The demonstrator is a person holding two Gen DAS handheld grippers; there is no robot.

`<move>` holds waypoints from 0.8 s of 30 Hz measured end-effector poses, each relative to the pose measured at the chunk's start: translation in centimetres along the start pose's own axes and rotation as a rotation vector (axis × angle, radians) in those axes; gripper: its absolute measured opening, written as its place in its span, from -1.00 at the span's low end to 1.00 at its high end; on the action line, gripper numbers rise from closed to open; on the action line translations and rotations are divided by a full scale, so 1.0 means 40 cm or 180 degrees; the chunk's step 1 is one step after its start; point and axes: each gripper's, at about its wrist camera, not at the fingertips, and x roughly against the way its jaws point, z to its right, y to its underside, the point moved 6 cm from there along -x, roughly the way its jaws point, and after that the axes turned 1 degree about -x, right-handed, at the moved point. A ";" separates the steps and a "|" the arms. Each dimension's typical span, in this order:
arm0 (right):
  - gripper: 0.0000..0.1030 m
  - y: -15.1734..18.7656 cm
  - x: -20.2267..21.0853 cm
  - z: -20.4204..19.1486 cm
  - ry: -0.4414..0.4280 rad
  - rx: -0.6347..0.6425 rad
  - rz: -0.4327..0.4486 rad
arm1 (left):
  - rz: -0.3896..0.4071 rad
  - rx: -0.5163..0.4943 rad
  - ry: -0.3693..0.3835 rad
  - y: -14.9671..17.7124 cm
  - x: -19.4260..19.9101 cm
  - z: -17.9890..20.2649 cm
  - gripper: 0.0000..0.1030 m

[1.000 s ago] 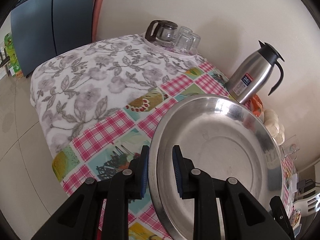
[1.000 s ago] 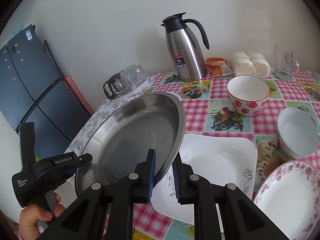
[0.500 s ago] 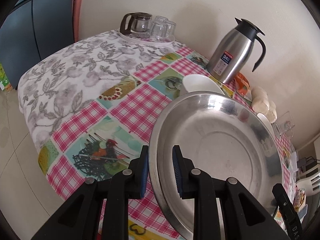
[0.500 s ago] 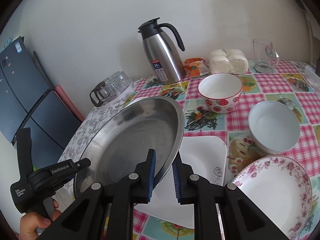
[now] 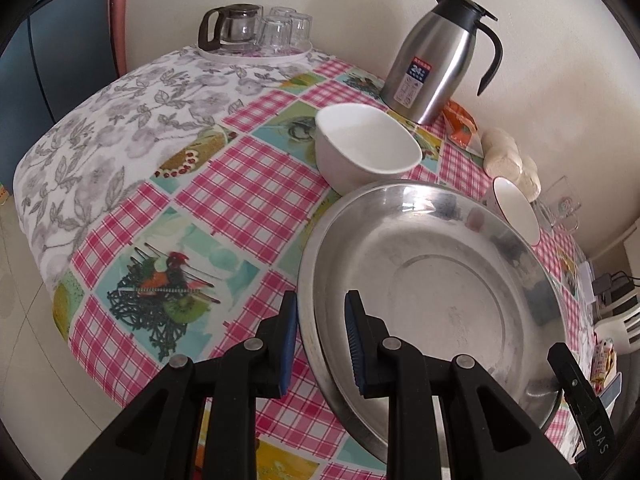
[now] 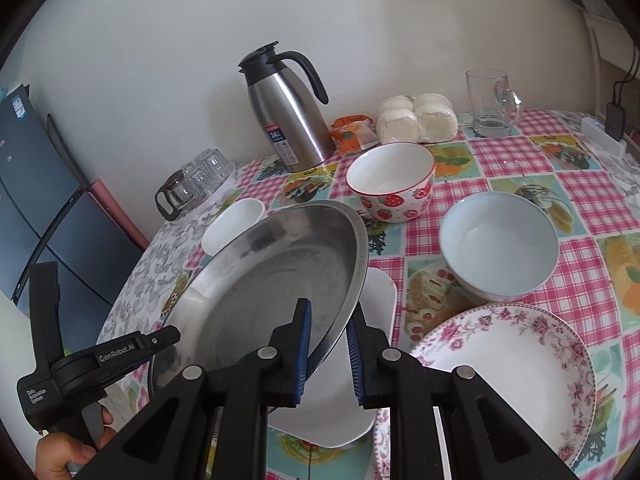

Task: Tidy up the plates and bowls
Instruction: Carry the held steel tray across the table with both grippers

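Observation:
A large steel plate is held tilted above the table by both grippers. My left gripper is shut on its near-left rim. My right gripper is shut on its right rim. Under the steel plate lies a white square plate. A floral round plate sits at the front right. A pale blue bowl, a strawberry bowl and a plain white bowl stand on the checked tablecloth.
A steel thermos jug stands by the wall, with an orange packet, wrapped white buns and a glass mug beside it. A tray with a glass teapot and cups is at the far left corner.
Both grippers have carried the steel plate to the right along the table. The white bowl and the thermos have come into closer view on the left side.

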 end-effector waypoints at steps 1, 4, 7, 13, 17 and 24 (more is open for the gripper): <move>-0.62 0.002 -0.003 0.007 0.0014 -0.0021 -0.0020 | -0.0020 -0.0012 0.0003 0.003 -0.003 0.004 -0.53; -0.62 0.005 -0.008 0.028 0.0046 -0.0083 -0.0060 | -0.0069 -0.0073 0.0012 0.010 -0.011 0.017 -0.53; -0.61 0.007 -0.009 0.037 0.0079 -0.0107 -0.0069 | -0.0078 -0.0145 -0.0011 0.015 -0.013 0.027 -0.53; -0.61 0.010 -0.013 0.049 0.0151 -0.0115 -0.0099 | -0.0139 -0.0211 0.0011 0.021 -0.022 0.037 -0.53; -0.61 0.012 -0.015 0.062 0.0207 -0.0156 -0.0130 | -0.0189 -0.0272 0.0015 0.029 -0.029 0.047 -0.53; -0.61 0.027 -0.036 0.091 0.0312 -0.0257 -0.0288 | -0.0388 -0.0311 0.0009 0.052 -0.054 0.052 -0.53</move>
